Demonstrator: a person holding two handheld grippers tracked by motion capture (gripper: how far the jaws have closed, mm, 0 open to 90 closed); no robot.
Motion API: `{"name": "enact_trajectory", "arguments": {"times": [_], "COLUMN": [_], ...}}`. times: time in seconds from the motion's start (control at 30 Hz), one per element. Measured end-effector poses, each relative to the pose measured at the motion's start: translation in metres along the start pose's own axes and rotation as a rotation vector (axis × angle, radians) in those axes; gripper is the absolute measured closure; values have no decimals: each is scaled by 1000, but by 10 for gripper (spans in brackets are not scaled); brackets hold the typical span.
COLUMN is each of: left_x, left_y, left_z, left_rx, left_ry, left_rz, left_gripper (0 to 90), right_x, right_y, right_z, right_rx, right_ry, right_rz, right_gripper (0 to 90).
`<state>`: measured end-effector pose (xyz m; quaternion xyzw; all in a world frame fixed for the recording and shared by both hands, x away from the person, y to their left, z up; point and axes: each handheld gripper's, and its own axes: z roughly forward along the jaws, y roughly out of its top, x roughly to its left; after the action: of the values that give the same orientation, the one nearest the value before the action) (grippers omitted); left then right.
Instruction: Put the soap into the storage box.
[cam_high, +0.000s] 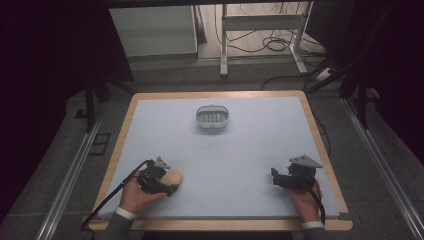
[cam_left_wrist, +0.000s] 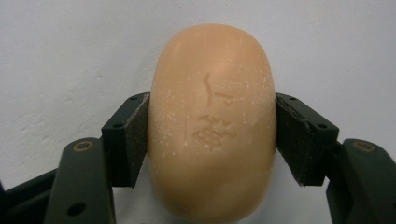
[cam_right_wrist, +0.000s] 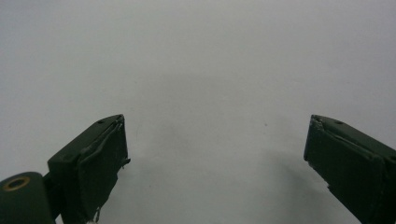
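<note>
Now left gripper (cam_high: 165, 184) fingers (cam_left_wrist: 127, 137) clamped on the soap (cam_left_wrist: 212, 121) at the tabletop's (cam_high: 240, 150) near-left edge. Right gripper (cam_high: 278, 177) fingers (cam_right_wrist: 95, 163) spread apart over bare surface. Soap dish (cam_high: 212, 118) sits far-centre, well apart.

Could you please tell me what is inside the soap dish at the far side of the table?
The soap dish holds nothing: its ribbed floor shows bare. The soap is clamped in the left gripper near the table's front edge. Beneath the ribs cannot be seen.
</note>
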<state>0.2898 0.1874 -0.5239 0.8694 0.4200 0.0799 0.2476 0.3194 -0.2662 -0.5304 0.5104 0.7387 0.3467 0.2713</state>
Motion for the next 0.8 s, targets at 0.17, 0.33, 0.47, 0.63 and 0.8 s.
{"name": "enact_trajectory", "arguments": {"times": [0.17,0.33,0.47,0.63,0.8], "left_x": [2,9,11,12,14], "left_y": [1,5,8,9,13], "left_z": [-2,-13,-19,-19,-22], "left_rx": [-6,-50,-72,-78,-80], "left_ry": [-30,-44,-54,-45,-42], "left_rz": [-2,-11,-4,-4,5], "left_gripper": [322,323,323,323,323], "right_x": [0,0,-1,-1,0], "right_y": [0,0,0,0,0], "right_z": [0,0,0,0,0], "right_rx": [-4,-1,-4,2,4], "right_ry": [-3,-4,0,-3,-5], "right_rz": [0,-1,4,2,3], "right_gripper": [62,62,62,62,62]}}
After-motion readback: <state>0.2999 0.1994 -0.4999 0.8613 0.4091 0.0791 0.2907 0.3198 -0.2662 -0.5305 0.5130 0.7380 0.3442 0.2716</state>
